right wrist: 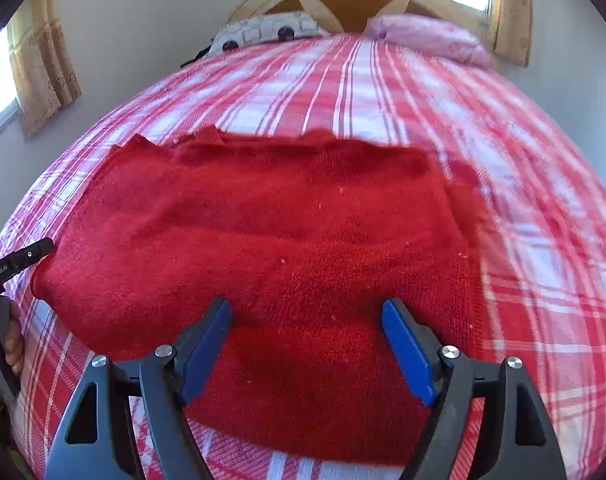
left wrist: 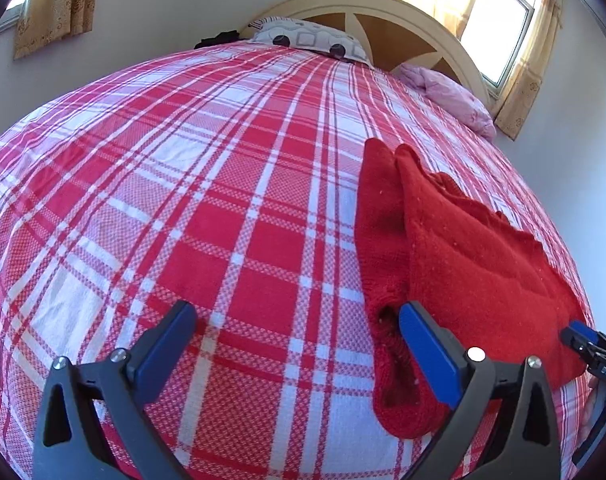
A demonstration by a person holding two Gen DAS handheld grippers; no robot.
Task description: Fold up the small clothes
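A folded red knitted garment (right wrist: 263, 232) lies flat on the red-and-white checked bedspread (left wrist: 183, 200). The left gripper (left wrist: 299, 344) hangs beside its edge with fingers spread apart, holding nothing. The right gripper (right wrist: 307, 340) hovers over the knit, fingers likewise apart and empty.

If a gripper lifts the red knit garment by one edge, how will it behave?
The red knit garment will probably sag and unfold, since it lies in soft layers. Its fuzzy knit likely grips the pads. It looks thick, so perhaps weighty.
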